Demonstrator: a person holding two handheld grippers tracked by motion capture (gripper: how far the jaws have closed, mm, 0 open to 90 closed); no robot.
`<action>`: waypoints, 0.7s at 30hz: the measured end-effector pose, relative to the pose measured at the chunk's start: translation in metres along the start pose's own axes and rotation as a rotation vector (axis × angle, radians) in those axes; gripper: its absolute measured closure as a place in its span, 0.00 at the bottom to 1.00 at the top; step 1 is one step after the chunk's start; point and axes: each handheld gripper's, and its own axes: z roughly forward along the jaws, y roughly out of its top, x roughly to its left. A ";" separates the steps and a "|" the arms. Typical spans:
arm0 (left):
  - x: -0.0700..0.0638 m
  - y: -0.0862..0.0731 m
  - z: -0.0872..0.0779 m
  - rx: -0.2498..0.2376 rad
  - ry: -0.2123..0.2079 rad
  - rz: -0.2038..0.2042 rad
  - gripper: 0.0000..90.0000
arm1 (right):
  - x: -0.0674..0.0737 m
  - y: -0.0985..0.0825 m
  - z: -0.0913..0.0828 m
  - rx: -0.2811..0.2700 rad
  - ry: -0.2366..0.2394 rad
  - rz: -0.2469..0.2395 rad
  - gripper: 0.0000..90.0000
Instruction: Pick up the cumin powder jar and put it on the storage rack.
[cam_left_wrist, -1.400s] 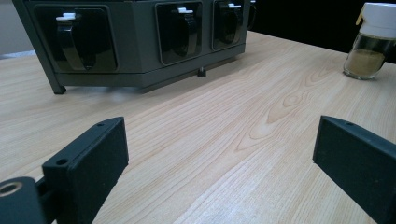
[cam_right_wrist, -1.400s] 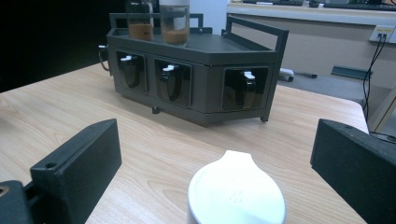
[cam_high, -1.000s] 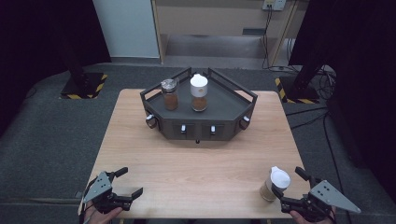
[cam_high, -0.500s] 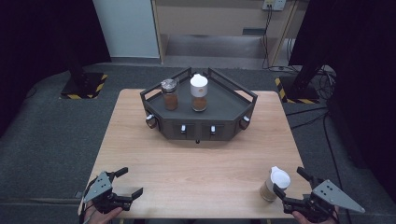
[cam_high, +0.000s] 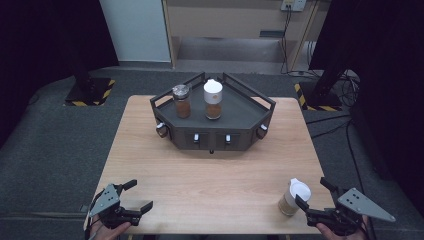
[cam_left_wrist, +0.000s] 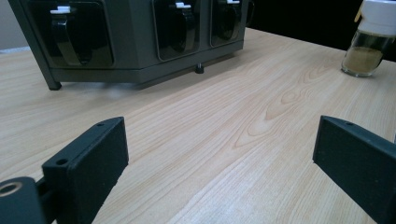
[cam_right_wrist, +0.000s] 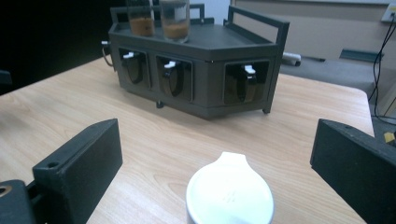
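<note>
Right gripper (cam_high: 314, 194): lower right of the high view, jaws spread wide and grasping nothing. In the right gripper view the two black jaws stand at the frame's left and right edges.

White-capped jar (cam_high: 294, 197): stands upright on the table near its front right corner, just beside the right gripper's jaw tips. In the right gripper view its white cap (cam_right_wrist: 229, 194) sits bottom centre, between the jaws and touching neither. It also shows at the upper right of the left gripper view (cam_left_wrist: 371, 38), pale brown contents under the cap.

Left gripper (cam_high: 138, 195): lower left of the high view, jaws released and wide apart — bare wood between them in the left gripper view. Well apart from the jar.

Rack (cam_high: 244, 114): dark, angular, with a railed top tray, at the middle of the table's far half; small white-tipped knobs along its front faces.

Jars on the rack: a metal-lidded one (cam_high: 181, 100) and a white-lidded one (cam_high: 213, 99), side by side, upright, both holding brown powder.

Table (cam_high: 210, 175): light wood — hands enter from the bottom edge.
</note>
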 end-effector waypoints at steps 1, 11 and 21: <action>0.000 0.001 0.000 0.005 0.000 0.002 0.02 | 0.000 0.001 0.000 0.004 0.000 -0.003 0.03; 0.000 0.001 0.000 0.005 -0.002 0.006 0.02 | -0.005 0.000 0.007 0.050 0.015 0.015 0.03; 0.000 0.001 0.001 0.006 -0.002 0.006 0.02 | -0.007 0.004 0.012 0.096 0.033 0.012 0.04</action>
